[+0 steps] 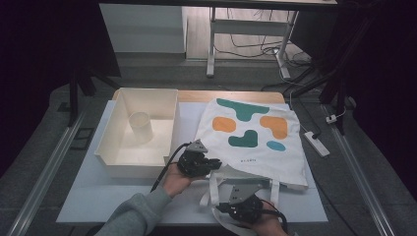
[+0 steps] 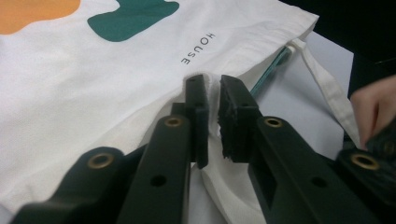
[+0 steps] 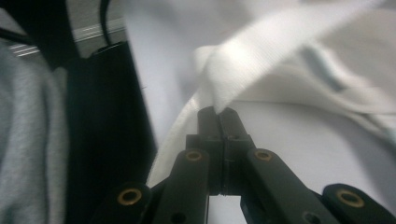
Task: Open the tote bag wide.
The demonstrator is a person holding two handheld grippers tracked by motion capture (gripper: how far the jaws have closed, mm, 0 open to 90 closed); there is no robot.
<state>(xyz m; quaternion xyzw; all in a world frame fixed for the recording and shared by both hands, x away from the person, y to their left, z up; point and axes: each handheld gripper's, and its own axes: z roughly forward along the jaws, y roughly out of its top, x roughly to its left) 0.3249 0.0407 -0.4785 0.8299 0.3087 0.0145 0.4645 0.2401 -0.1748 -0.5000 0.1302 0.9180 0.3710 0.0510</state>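
at the left of the white table (image 1: 88, 196), a cream rectangular plastic bin (image 1: 118, 164) is seen, with a cream cylindrical cup (image 1: 139, 126) standing upright inside it. just right of the bin, a white canvas tote bag printed with teal and orange blobs (image 1: 255, 162) is laid flat on the table, its open end turned toward the person.

the left gripper (image 1: 212, 163) is held at the near left corner of the bag, beside the bin's near right corner, in a hand coming out of a grey sleeve (image 1: 133, 214). in the left gripper view its jaws are seen nearly pressed together, with a fold of the bag's hem (image 2: 214, 100) pinched between the pads, just below the small printed word on the cloth.

further right and nearer the table's front edge, the right gripper (image 1: 220, 208) is held by the other hand. its jaws are seen pressed fully together in the right gripper view, clamped on one of the bag's white woven fabric straps (image 3: 243, 70), which is lifted off the table and runs blurred across the upper part of that view. a second strap (image 1: 276, 189) is seen lying on the table beside it.
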